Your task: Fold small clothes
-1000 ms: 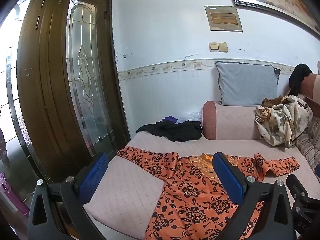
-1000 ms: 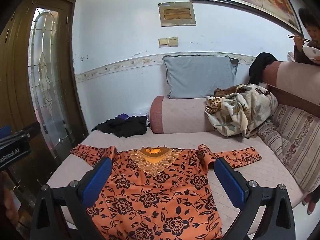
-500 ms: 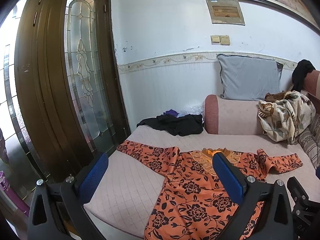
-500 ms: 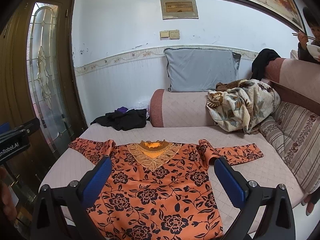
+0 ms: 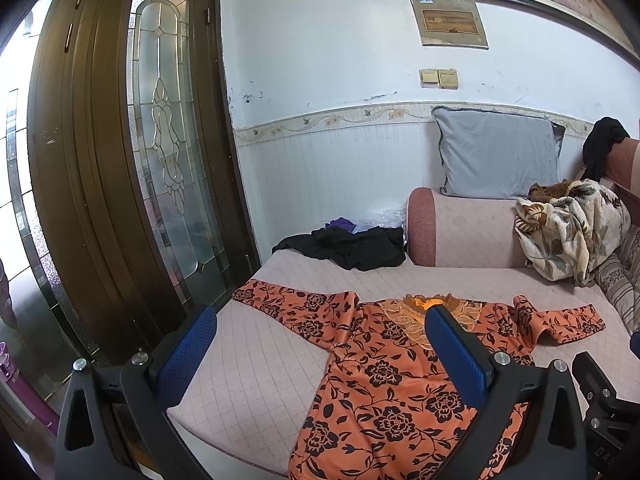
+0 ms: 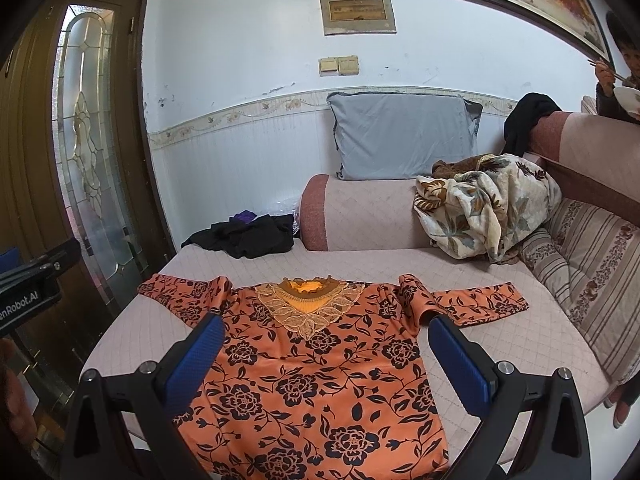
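Note:
An orange long-sleeved top with black flowers (image 6: pixel 312 364) (image 5: pixel 392 384) lies flat, face up, on the pink quilted sofa seat (image 6: pixel 480 344), its lace collar toward the wall and both sleeves spread out. My right gripper (image 6: pixel 322 354) hovers open above the top's middle, holding nothing. My left gripper (image 5: pixel 320 350) is open too, over the seat's left part and the left sleeve (image 5: pixel 296 308). Blue pads (image 5: pixel 452 348) face inward on each finger.
A black garment heap (image 6: pixel 248 236) sits at the seat's far left corner. A floral blanket (image 6: pixel 484 208) is bunched at the back right below a grey pillow (image 6: pixel 404 136). A brown glass door (image 5: pixel 120 168) stands left. A person (image 6: pixel 620 76) eats at the far right.
Both grippers have tilted up and drawn slightly closer, so the top and sofa sit lower in view. The top itself has not moved. Both stay open.

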### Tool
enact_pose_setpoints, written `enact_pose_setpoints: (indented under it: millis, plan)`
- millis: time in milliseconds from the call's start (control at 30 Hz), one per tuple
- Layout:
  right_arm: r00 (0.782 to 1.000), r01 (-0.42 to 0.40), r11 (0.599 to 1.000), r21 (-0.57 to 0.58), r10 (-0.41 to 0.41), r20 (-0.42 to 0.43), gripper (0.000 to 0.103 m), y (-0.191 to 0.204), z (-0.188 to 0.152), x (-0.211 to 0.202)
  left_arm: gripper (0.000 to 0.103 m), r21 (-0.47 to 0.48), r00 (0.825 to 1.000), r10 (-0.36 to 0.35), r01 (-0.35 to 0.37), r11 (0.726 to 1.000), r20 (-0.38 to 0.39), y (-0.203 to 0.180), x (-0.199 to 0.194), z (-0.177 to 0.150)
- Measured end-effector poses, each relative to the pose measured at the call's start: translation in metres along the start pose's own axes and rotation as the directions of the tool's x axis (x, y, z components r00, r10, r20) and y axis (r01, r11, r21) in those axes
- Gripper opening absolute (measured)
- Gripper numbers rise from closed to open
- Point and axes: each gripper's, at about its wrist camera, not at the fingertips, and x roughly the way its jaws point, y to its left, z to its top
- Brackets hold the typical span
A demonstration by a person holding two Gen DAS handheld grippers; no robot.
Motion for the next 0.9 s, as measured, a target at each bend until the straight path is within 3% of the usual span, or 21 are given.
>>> enact_pose_setpoints:
  millis: [900]
  plan:
    - [0.994, 0.013, 0.999, 0.041, -0.009, -0.107, 0.103, -0.012, -0.014, 0.06, 0.103, 0.021, 0.997, 0.0, 0.002, 1.0, -0.081, -0.019, 0.052, -0.014]
